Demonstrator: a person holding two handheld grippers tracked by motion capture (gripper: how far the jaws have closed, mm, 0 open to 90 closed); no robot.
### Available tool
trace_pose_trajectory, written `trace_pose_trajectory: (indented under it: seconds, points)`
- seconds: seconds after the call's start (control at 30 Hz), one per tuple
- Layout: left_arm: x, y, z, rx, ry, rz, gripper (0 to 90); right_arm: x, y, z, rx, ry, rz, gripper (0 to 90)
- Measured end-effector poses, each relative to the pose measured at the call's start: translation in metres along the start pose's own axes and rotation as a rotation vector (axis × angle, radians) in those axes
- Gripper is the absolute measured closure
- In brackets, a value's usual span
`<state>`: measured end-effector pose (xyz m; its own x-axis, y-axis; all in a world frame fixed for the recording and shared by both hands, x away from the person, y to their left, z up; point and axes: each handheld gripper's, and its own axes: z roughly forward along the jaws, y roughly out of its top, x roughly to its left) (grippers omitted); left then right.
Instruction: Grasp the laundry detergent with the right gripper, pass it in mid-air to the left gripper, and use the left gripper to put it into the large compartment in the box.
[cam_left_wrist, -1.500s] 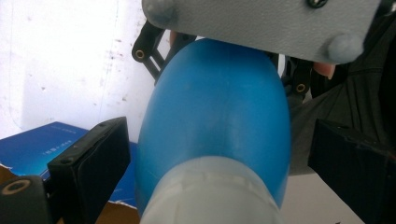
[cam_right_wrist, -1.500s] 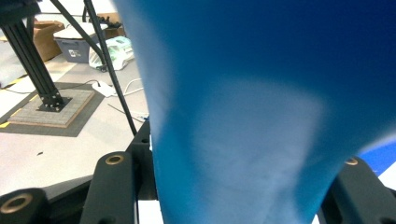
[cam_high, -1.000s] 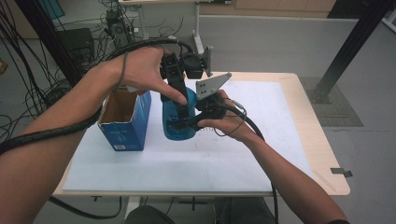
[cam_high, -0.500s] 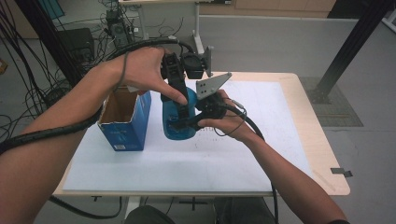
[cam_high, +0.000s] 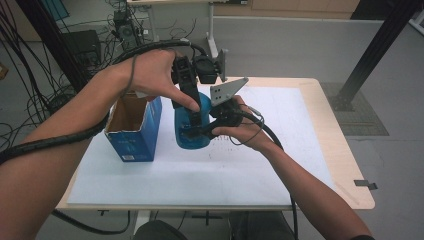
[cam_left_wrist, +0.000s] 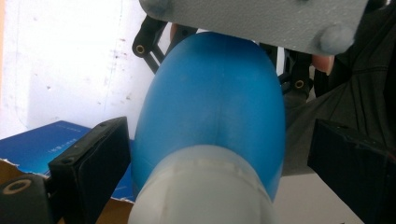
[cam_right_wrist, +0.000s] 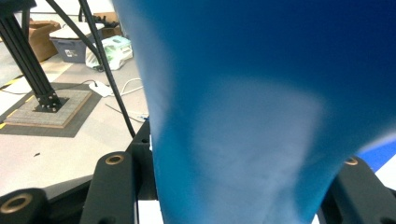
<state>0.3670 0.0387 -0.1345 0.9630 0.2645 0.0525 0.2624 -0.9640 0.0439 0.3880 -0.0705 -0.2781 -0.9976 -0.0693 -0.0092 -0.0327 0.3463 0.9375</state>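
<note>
Blue bottle (cam_high: 192, 131) stands on worktop (cam_high: 280, 165), clamped by right tongs (cam_high: 202, 129); left tongs (cam_left_wrist: 210, 154) straddle it, open.

Nothing can be seen to have changed from the earlier high views to now. The left gripper (cam_high: 191, 116) has not shifted, and its fingers (cam_left_wrist: 91, 161) stand at the same place on either side of the blue bottle (cam_high: 194, 141). The right gripper (cam_high: 196, 131) is where it was, its fingers (cam_right_wrist: 114, 186) as tightly closed on the bottle as before. The bottle between both pairs of fingers has neither tilted nor slid on the counter (cam_high: 280, 165). The open blue carton (cam_high: 134, 137) beside the left gripper's fingers has not moved either.
</note>
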Motion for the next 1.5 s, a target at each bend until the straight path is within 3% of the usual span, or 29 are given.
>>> trace_pose_trajectory:
  seconds: [1.13,1.5]
  points:
    - [0.0012,0.0019,-0.0006,0.007,0.019,0.002,7.3,-0.0009,0.0030,-0.0022,0.007,-0.010,-0.015,44.2]
    - [0.0020,0.0033,0.0022,0.011,0.029,0.010,19.5,-0.0004,0.0031,-0.0033,0.005,-0.005,-0.017,44.2]
